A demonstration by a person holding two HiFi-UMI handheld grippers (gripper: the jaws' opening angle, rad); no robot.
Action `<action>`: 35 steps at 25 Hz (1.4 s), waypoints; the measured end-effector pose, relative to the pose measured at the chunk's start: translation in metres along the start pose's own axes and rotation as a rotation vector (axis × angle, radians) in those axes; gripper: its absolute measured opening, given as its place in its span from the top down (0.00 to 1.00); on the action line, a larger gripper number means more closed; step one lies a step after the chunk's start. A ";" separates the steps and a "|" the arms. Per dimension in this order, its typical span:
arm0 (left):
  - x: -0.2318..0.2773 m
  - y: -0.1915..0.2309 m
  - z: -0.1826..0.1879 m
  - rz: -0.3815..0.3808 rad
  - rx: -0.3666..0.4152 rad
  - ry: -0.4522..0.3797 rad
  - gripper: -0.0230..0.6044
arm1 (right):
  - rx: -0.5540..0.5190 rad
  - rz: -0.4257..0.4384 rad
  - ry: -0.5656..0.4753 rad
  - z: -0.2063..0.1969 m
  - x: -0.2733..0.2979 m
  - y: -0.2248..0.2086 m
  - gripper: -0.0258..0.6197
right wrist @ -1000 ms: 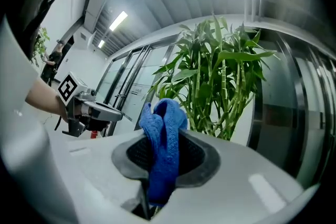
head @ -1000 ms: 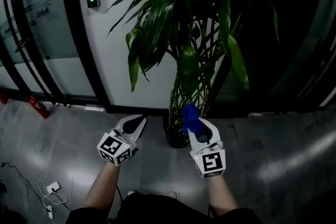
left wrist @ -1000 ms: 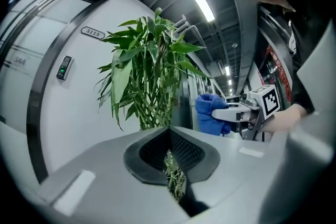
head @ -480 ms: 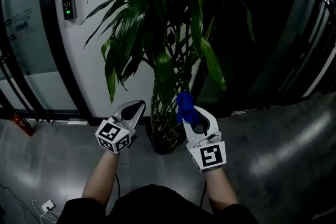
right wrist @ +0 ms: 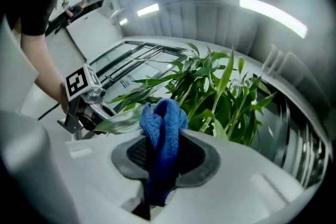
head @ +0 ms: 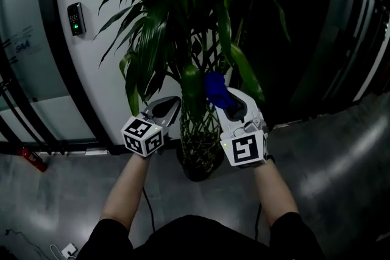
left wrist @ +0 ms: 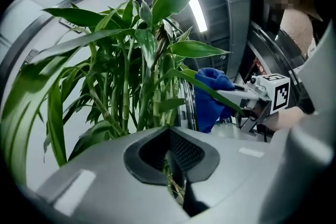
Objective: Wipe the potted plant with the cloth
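Your left gripper (head: 163, 112) hangs just left of the potted plant (head: 200, 131), its jaws pressed together on nothing. Right of the stems, your right gripper (head: 229, 103) is clamped on the blue cloth (head: 214, 86), which bunches up near the drooping leaves.

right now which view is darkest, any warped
Head view is darkest, the potted plant dim against a black right side; both gripper views bulge like fisheye, with black corners; the right gripper view has glare from a ceiling light, but the blue cloth is sharp.
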State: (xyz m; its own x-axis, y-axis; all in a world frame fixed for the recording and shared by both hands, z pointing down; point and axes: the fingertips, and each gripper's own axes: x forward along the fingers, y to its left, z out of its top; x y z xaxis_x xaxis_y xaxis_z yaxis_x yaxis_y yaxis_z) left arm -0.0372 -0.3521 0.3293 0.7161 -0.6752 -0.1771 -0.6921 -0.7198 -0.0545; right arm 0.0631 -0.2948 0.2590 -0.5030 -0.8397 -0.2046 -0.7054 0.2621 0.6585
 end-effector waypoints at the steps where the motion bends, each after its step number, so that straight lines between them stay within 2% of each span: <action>1: 0.005 0.001 0.008 0.001 0.012 -0.003 0.95 | -0.048 -0.011 -0.007 0.007 0.007 -0.005 0.82; 4: 0.016 -0.001 0.027 -0.003 0.050 -0.009 0.95 | -0.157 -0.022 -0.003 0.031 0.024 -0.018 0.82; 9: 0.031 0.006 0.030 0.008 0.051 0.032 0.95 | -0.269 0.055 -0.004 0.057 0.052 -0.009 0.82; 15: 0.029 0.008 0.020 0.010 0.060 0.068 0.95 | -0.460 0.107 0.042 0.047 0.057 0.023 0.82; 18: 0.027 0.000 0.024 -0.014 0.073 0.051 0.95 | -0.538 0.120 0.052 0.042 0.056 0.034 0.82; 22: 0.031 -0.018 0.033 -0.096 0.057 0.027 0.95 | -0.544 0.127 0.060 0.040 0.052 0.039 0.82; 26: 0.038 -0.028 0.032 -0.139 -0.013 0.005 0.95 | -0.501 0.146 0.066 0.036 0.046 0.048 0.82; 30: 0.040 -0.035 0.031 -0.157 -0.075 -0.020 0.95 | -0.485 0.151 0.082 0.028 0.035 0.054 0.82; 35: 0.040 -0.033 0.030 -0.136 -0.085 -0.022 0.95 | -0.491 0.149 0.097 0.022 0.023 0.060 0.82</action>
State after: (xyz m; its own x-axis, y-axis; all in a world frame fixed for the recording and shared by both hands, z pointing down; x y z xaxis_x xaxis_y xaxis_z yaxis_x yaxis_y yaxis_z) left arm 0.0117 -0.3502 0.2950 0.7997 -0.5679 -0.1949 -0.5784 -0.8157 0.0037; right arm -0.0018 -0.2884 0.2782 -0.5153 -0.8565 -0.0300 -0.3006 0.1478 0.9422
